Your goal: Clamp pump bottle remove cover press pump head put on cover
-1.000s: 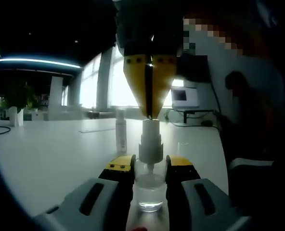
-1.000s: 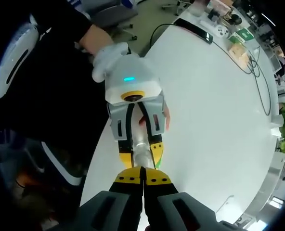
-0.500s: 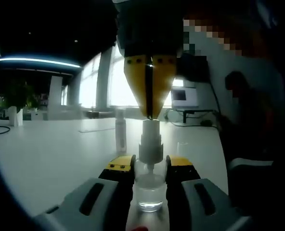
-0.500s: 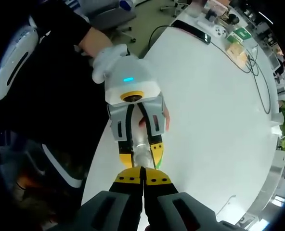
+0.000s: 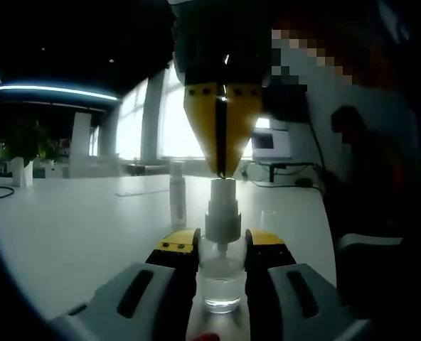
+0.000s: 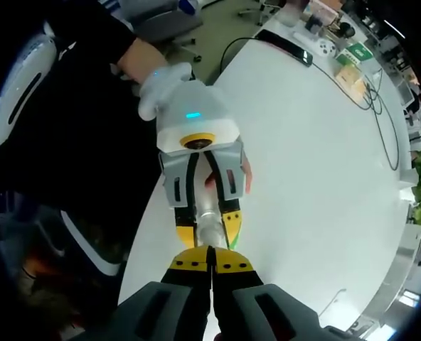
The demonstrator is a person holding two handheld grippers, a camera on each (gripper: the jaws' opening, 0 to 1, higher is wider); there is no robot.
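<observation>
In the left gripper view, your left tongs (image 5: 221, 250) clenched the small clear plastic pump bottle (image 5: 221, 280) between their yellow-tipped jaws, holding it upright over the white worktop (image 5: 75, 227), with its white pump head (image 5: 222, 211) rising above the jaws. Your right tongs (image 5: 222, 170) came down from above with their yellow jaws pressed together, and their tip sat right on top of the pump head. Farther back on the worktop stood a slim clear cylindrical cover (image 5: 178, 193), upright and well apart from the bottle, with bright windows behind it. In the right gripper view, looking down, your right tongs (image 6: 212, 264) had their jaws clenched flat against each other with nothing between them, their tip over the pump head (image 6: 210, 233). Below them your left tongs (image 6: 209, 220) gripped the bottle from both sides near the edge of the white worktop (image 6: 317, 156), and your gloved hand (image 6: 161, 82) held that tool's white body.
</observation>
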